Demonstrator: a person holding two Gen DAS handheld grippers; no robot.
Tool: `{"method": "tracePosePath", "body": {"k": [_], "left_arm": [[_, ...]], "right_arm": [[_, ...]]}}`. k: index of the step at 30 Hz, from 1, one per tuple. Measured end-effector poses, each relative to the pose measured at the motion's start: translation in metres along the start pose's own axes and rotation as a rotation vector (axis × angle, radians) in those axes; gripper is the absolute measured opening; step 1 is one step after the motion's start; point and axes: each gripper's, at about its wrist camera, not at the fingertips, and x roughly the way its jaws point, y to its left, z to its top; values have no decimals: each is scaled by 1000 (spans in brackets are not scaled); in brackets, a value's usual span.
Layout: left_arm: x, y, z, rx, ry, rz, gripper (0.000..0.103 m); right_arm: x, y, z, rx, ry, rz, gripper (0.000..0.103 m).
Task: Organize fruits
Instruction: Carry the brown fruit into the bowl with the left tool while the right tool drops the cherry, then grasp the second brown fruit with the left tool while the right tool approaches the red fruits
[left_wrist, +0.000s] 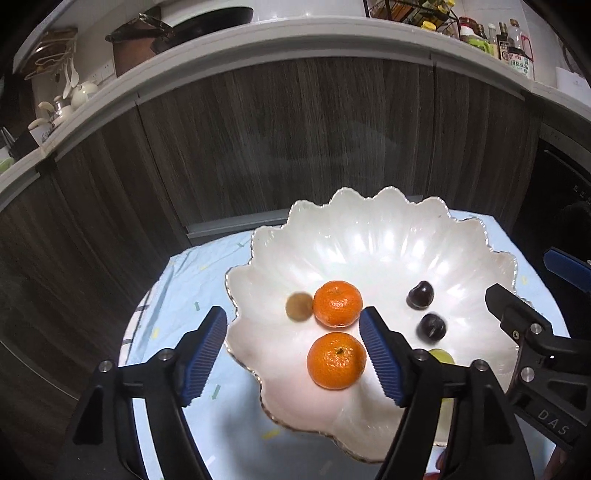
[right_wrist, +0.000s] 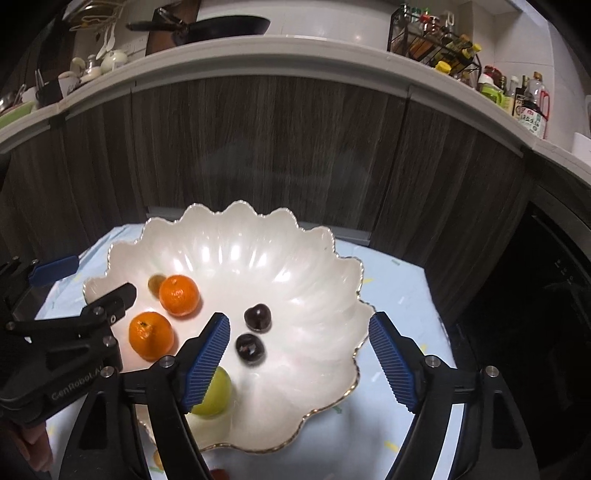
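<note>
A white scalloped bowl (left_wrist: 388, 243) (right_wrist: 295, 266) sits on a light blue cloth. In it lie two oranges (left_wrist: 337, 360) (left_wrist: 337, 303) (right_wrist: 150, 335) (right_wrist: 179, 290), a small brown fruit (left_wrist: 299, 306) (right_wrist: 156, 283), two dark cherries (left_wrist: 420, 294) (left_wrist: 431, 326) (right_wrist: 257, 316) (right_wrist: 251, 349) and a green fruit (left_wrist: 441, 356) (right_wrist: 216, 393), partly hidden by fingers. My left gripper (left_wrist: 293, 325) is open and empty above the bowl's left side. My right gripper (right_wrist: 299, 328) is open and empty above the bowl's right side.
The cloth-covered round table (left_wrist: 184, 288) (right_wrist: 406, 288) stands before dark wood cabinets (left_wrist: 295, 147). A counter above holds pans (left_wrist: 207, 18), utensils and bottles (right_wrist: 524, 99). A dark appliance (right_wrist: 535, 295) is at the right. A small red thing (right_wrist: 220, 473) shows near the bottom edge.
</note>
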Motion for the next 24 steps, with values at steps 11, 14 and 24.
{"method": "tracePosePath", "body": {"k": [11, 14, 24], "left_arm": [[-50, -3, -9, -11, -64, 35, 90], [-62, -8, -15, -16, -71, 40, 90], [-83, -24, -36, -10, -71, 22, 91]], "right_arm": [[-37, -3, -8, 12, -30, 5, 81], [-46, -8, -17, 26, -26, 8, 81], [-69, -24, -39, 49, -16, 14, 81]]}}
